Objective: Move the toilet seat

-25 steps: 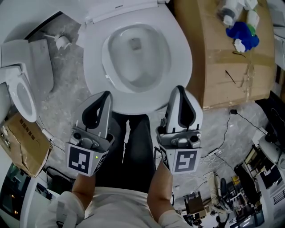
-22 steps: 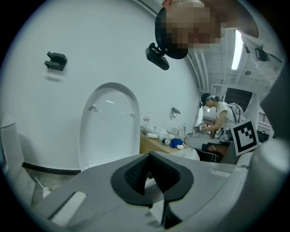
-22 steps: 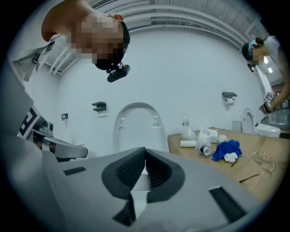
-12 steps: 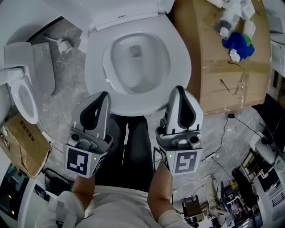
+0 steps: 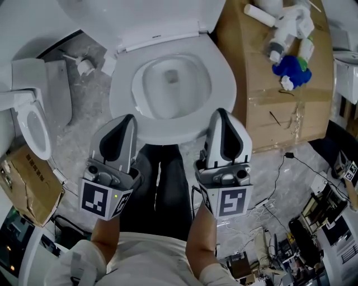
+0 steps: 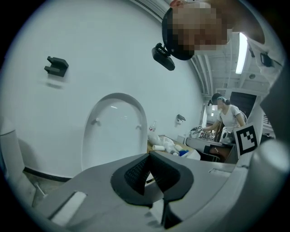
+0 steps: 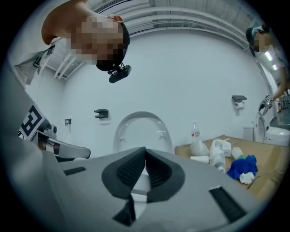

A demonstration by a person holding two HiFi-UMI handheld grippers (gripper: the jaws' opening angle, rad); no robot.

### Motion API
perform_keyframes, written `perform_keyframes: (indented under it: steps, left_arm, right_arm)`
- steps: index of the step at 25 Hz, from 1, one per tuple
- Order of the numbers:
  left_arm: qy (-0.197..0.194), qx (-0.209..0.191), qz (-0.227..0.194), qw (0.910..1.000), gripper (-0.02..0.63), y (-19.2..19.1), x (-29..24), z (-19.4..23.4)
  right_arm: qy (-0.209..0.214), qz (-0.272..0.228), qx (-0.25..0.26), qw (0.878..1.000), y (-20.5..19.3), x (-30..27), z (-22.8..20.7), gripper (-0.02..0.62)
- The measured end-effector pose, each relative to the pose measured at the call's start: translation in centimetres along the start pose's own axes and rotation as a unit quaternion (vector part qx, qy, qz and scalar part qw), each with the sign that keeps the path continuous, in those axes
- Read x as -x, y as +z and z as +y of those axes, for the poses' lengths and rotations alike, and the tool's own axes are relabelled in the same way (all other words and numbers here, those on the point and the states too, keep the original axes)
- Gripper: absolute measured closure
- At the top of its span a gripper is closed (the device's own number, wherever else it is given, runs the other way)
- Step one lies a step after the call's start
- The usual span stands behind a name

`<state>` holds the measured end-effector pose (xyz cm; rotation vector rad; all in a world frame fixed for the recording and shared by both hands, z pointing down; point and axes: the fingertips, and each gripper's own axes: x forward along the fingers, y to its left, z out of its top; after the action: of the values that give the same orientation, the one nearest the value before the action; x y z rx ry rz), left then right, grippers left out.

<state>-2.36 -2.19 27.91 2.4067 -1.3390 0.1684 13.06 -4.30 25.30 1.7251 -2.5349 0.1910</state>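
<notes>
The left gripper (image 5: pixel 126 122) and the right gripper (image 5: pixel 220 114) each have jaws pressed together, holding nothing. The toilet seat (image 5: pixel 226 78) lies just ahead of both tips.

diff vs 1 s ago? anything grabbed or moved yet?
Little. The toilet seat and cardboard box sit slightly lower in the head view, so the camera shifted. The left gripper and right gripper keep nearly the same places at the seat's front. Nothing taken or let go: both stay shut and empty. Seat still down, lid up.
</notes>
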Motion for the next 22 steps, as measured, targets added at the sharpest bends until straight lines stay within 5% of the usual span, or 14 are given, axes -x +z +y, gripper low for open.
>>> perform_keyframes:
  steps: [22]
  left_arm:
    - [0.012, 0.001, -0.039, 0.9992, 0.614, 5.0, -2.3, 3.2]
  right_arm:
    - [0.011, -0.019, 0.011, 1.0, 3.8, -5.4, -0.3, 0.598]
